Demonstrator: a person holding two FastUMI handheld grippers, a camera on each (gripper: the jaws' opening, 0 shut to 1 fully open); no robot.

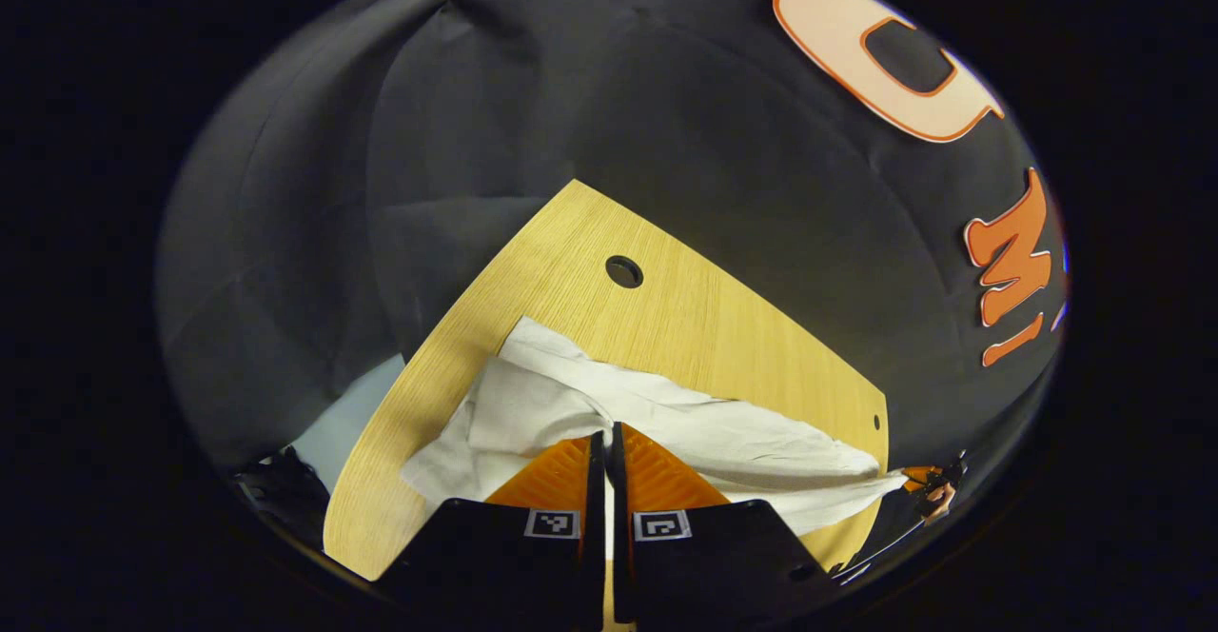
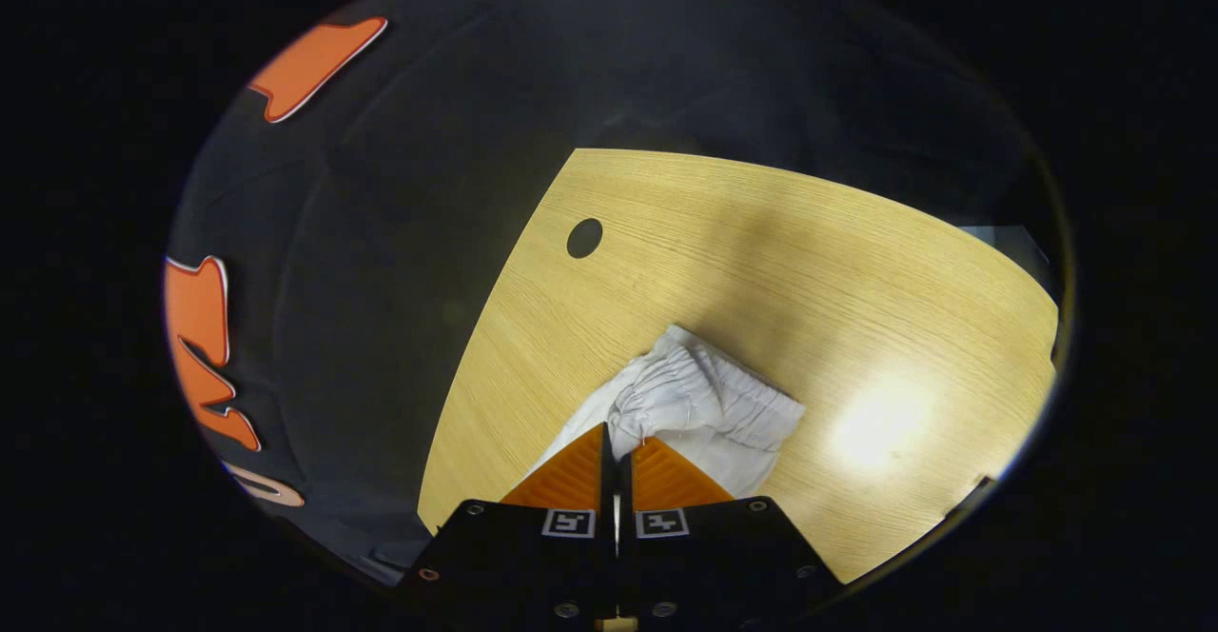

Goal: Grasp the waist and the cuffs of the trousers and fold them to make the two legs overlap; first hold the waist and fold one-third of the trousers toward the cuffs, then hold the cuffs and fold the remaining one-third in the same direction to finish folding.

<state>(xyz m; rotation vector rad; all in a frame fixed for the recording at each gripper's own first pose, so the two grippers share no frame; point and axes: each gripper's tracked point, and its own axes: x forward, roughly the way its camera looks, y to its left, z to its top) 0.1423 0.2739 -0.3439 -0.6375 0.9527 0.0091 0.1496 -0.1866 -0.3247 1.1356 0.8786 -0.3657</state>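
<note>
Left claw [image 1: 607, 442]: pressed together, pinching the white trousers [image 1: 666, 423].
Right claw [image 2: 617, 446]: pinching the gathered waistband [image 2: 704, 404].
Risk: thin pinches may slip, dropping cloth onto the desk [image 2: 761, 251].

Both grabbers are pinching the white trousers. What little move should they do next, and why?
Probably lift both ends slightly and carry one side across, so the legs overlap. The left gripper has its jaws closed on the white trousers, and the right gripper is closed on the gathered waist. The cloth lies rumpled on the wooden table, not yet folded neatly.
</note>
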